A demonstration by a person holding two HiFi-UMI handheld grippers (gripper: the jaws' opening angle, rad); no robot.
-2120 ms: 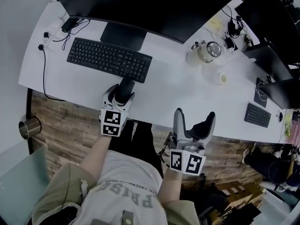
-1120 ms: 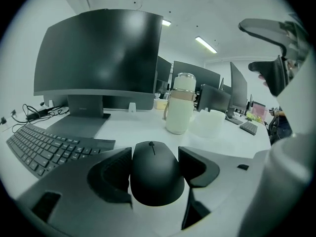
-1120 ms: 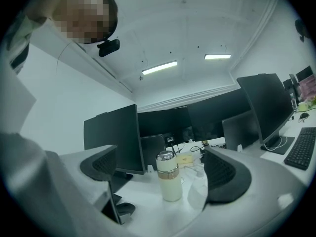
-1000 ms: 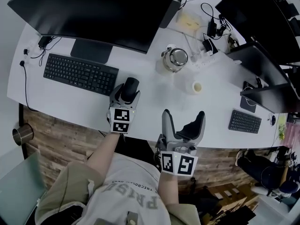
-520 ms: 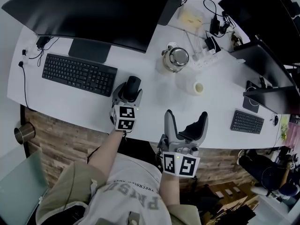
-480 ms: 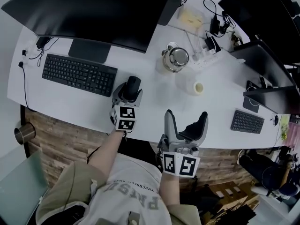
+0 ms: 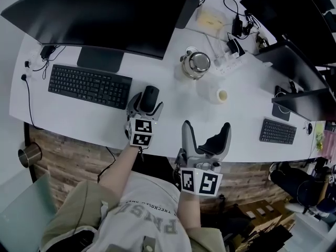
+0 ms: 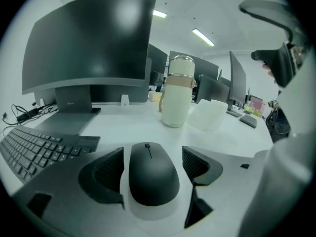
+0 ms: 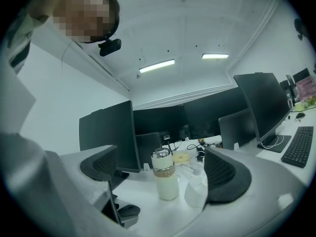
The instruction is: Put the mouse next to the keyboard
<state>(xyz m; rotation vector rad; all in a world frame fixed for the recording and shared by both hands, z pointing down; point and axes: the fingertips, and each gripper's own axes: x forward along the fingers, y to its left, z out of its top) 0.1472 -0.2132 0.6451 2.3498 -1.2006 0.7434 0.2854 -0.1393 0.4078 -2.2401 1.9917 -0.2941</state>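
Note:
A black mouse [image 7: 150, 93] [image 8: 153, 174] lies flat on the white desk [image 7: 173, 114], just right of the black keyboard [image 7: 89, 85] [image 8: 34, 149]. My left gripper [image 7: 149, 100] [image 8: 153, 164] straddles the mouse. Its jaws are opening, and a thin strip of desk shows between each pad and the mouse's sides. My right gripper [image 7: 206, 127] [image 9: 165, 169] hangs open over the desk's front edge, with nothing between its fingers.
A big dark monitor [image 7: 105, 14] stands behind the keyboard. A cream flask [image 7: 196, 63] [image 8: 177, 98] and a small white cup [image 7: 222, 95] stand to the right of the mouse. A second keyboard [image 7: 278, 131] lies far right. Cables run at the desk's left end.
The left gripper's jaws have spread slightly off the mouse, which stays beside the keyboard's right end. The right gripper has hardly moved.

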